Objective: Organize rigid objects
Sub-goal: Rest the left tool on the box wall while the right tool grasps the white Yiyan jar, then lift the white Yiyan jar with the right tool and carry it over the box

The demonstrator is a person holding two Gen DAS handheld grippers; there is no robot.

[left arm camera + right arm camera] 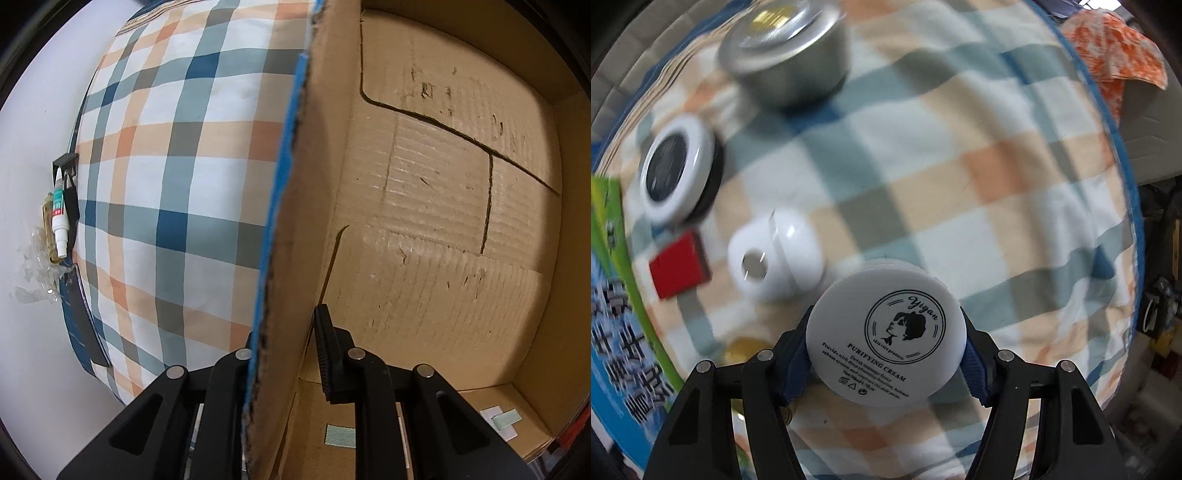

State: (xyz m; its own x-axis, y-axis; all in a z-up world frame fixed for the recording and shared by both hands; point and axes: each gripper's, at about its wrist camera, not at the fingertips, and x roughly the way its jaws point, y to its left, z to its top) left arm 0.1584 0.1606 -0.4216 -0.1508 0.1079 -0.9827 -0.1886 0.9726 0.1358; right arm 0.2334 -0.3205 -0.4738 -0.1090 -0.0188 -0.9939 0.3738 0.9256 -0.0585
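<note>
My left gripper (286,354) is shut on the side wall (295,221) of a brown cardboard box, one finger outside and one inside; the box's inside (443,206) looks bare. My right gripper (886,347) is shut on a round white cream jar (886,332) with a black printed lid, held above the checked blanket (942,177). On the blanket lie a white bottle (775,258) on its side, a red box (679,269), a black-and-white round jar (677,177) and a grey tin with a shiny lid (786,59).
A green and blue printed box (624,321) lies at the left edge. An orange patterned cloth (1115,55) sits beyond the blanket at top right. In the left view, a small white tube (60,218) lies between the checked bedding (177,177) and the white wall.
</note>
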